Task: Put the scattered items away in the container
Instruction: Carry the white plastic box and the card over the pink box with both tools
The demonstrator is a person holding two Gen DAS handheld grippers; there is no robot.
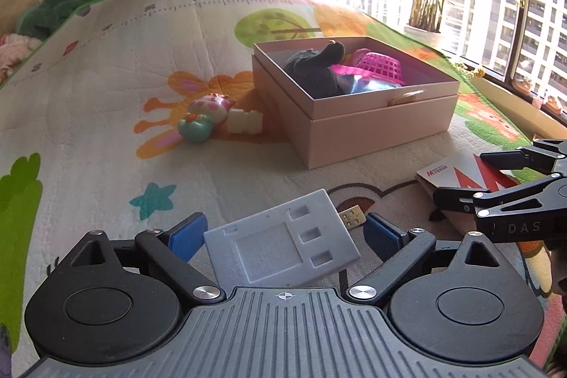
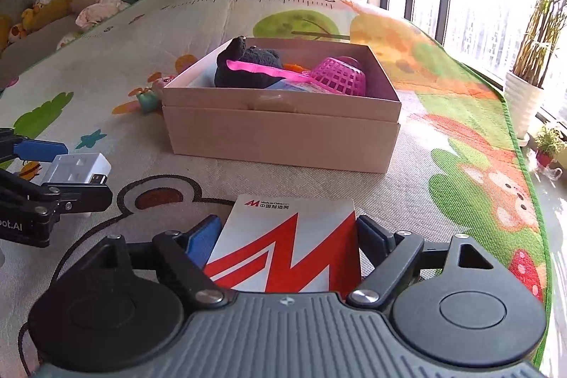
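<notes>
- The left gripper fills the bottom of the left view. Its blue pads are spread wide, one on each side of a grey block with a gold plug. There are gaps between pads and block, so it is not pinching it.
- The right gripper fills the bottom of the right view. Its pads sit right at the two edges of a red and white booklet (I cannot tell if they press on it yet).
- Both things lie on the play mat, in front of the box.
- The pink box sits in the middle of each view, open on top. Inside it are a dark soft toy and a pink basket.
- A small pig toy lies on the mat just left of the box, near the middle of the left view.
- A plant stands by the window at the right edge of the right view.
</notes>
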